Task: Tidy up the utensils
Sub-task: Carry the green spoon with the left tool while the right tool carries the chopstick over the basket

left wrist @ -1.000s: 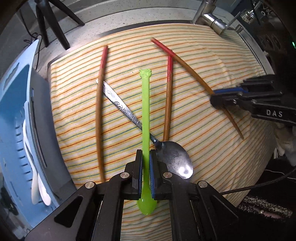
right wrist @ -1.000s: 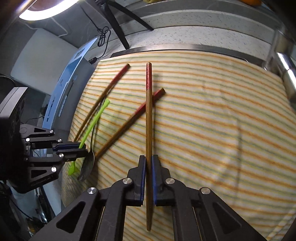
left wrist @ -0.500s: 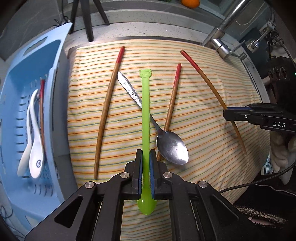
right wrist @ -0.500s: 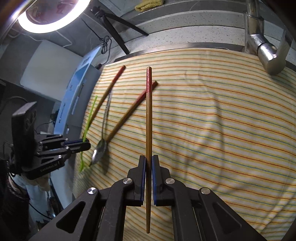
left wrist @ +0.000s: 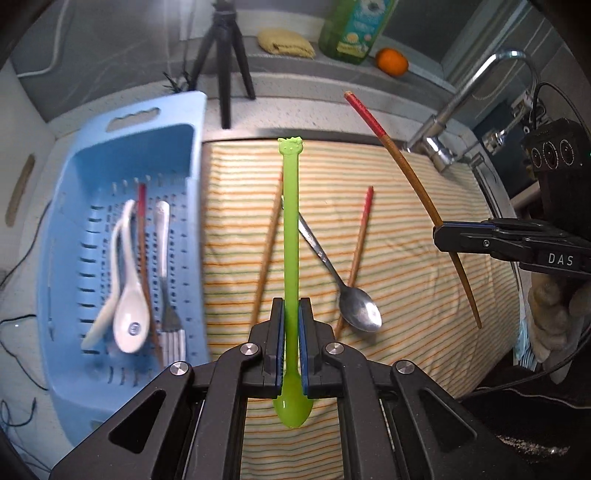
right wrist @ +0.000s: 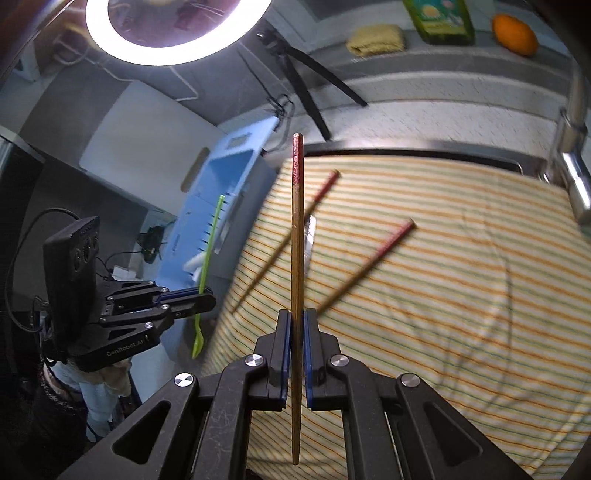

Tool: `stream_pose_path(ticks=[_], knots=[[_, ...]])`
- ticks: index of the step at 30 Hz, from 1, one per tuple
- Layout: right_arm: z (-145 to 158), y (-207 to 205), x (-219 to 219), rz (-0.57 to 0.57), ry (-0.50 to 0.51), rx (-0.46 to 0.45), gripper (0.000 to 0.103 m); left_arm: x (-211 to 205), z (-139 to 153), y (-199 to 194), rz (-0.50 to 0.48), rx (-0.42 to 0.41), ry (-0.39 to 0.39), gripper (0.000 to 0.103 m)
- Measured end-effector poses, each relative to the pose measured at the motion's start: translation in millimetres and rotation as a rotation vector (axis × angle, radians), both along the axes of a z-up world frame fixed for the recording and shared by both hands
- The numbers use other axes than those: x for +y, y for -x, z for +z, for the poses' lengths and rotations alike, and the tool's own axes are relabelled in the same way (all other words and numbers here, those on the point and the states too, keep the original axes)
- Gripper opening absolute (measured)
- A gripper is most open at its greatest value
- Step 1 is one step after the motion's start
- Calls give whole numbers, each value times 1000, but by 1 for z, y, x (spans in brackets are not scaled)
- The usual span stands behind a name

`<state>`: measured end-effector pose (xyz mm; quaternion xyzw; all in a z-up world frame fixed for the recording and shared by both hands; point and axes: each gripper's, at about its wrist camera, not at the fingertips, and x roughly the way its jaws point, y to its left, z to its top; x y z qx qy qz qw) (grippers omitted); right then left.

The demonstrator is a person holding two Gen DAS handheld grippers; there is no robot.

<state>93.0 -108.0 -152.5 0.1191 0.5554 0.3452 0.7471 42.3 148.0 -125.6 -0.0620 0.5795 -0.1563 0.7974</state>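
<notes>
My left gripper [left wrist: 290, 314] is shut on a green plastic spoon [left wrist: 290, 236], held above the striped cloth [left wrist: 406, 258]. My right gripper [right wrist: 294, 325] is shut on a red-tipped wooden chopstick [right wrist: 296, 229], also lifted; it shows in the left wrist view [left wrist: 410, 173]. On the cloth lie a metal spoon [left wrist: 343, 284] and two more chopsticks [left wrist: 358, 240] [left wrist: 267, 240]. A blue basket [left wrist: 92, 173] to the left holds white spoons [left wrist: 125, 295], a chopstick and a fork.
A tripod [left wrist: 225, 66] stands behind the basket. A faucet [left wrist: 465, 107] rises at the cloth's far right. A green bottle [left wrist: 354, 26], a yellow cloth [left wrist: 284, 42] and an orange [left wrist: 392, 62] sit on the back ledge. A ring light [right wrist: 173, 33] shines above.
Both grippers have risen with their utensils. The left view has swung toward the blue basket, which now shows fully. The right gripper's chopstick is clear of the cloth.
</notes>
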Motion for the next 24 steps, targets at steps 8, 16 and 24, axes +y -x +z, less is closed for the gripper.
stream_pose_path(ticks=[8, 16, 24], knots=[[31, -9, 58, 11, -41, -61, 6, 50, 12, -12, 54, -44, -41, 5], [29, -12, 129, 20, -43, -60, 6, 88, -10, -33, 102, -24, -83, 5], [-3, -30, 188, -30, -24, 25, 6, 112, -36, -53, 105, 17, -102, 5]])
